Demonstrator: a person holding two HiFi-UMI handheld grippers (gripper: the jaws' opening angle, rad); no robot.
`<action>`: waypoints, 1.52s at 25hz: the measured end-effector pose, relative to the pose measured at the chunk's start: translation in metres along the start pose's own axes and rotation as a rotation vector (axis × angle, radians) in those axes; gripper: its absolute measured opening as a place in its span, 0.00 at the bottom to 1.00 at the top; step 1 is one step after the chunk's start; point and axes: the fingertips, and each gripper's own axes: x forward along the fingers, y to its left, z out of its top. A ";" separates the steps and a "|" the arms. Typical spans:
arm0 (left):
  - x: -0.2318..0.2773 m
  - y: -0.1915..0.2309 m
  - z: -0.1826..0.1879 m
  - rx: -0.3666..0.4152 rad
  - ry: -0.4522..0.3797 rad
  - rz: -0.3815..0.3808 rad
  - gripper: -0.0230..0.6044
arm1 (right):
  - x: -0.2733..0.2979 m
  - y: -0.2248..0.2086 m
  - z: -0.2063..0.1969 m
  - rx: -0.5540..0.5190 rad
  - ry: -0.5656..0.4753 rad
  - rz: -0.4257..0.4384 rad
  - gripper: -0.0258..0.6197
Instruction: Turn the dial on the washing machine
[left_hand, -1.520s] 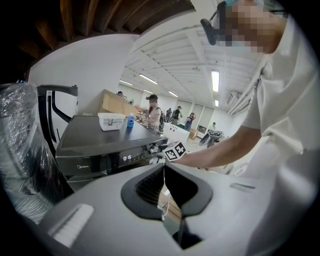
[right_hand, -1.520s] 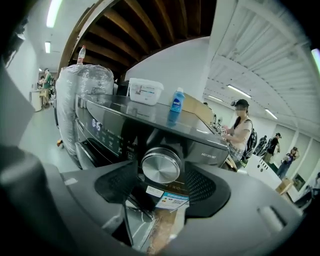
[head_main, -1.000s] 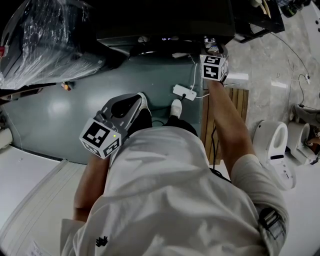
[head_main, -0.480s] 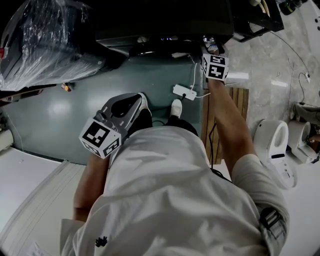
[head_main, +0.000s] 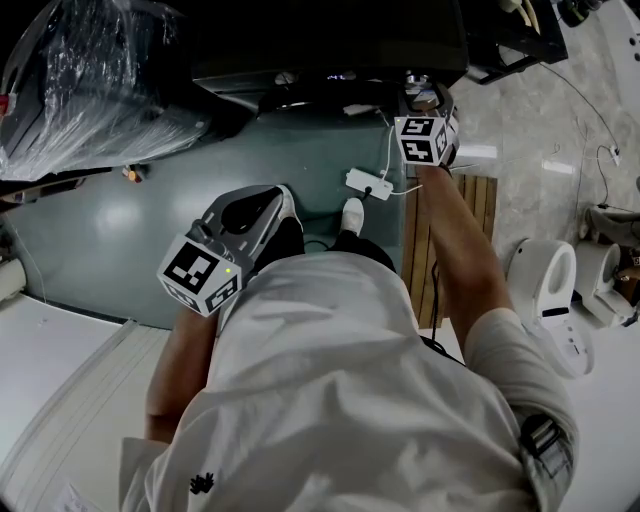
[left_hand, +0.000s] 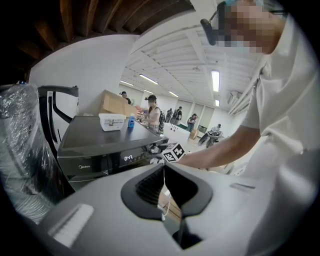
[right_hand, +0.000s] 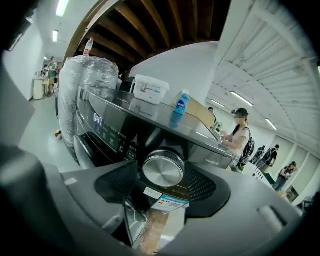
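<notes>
my right gripper (right_hand: 161, 182) is clamped on the silver dial (right_hand: 163, 168) on the washing machine (right_hand: 112, 131) front panel. left gripper (left_hand: 164, 172) is squeezed closed, nothing in it.

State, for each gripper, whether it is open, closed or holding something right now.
Left gripper: closed, fingers together, holding nothing.
Right gripper: closed on the silver dial.

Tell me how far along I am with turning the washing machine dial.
Done: the right gripper is at the washing machine, jaws closed round the silver dial. In hand: that grip, apparently firm. Left: the turn itself; nothing shows how far the dial has rotated. The left gripper is shut and empty, away from the machine.
</notes>
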 end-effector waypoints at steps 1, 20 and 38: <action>-0.001 0.001 -0.001 0.002 0.001 0.001 0.13 | 0.002 0.001 -0.002 0.005 0.008 -0.002 0.45; -0.005 0.003 -0.003 -0.008 -0.007 0.014 0.13 | 0.004 -0.016 -0.001 0.427 -0.004 0.052 0.45; 0.000 -0.001 -0.003 0.002 0.001 -0.003 0.13 | 0.001 -0.001 -0.004 0.060 0.017 0.037 0.45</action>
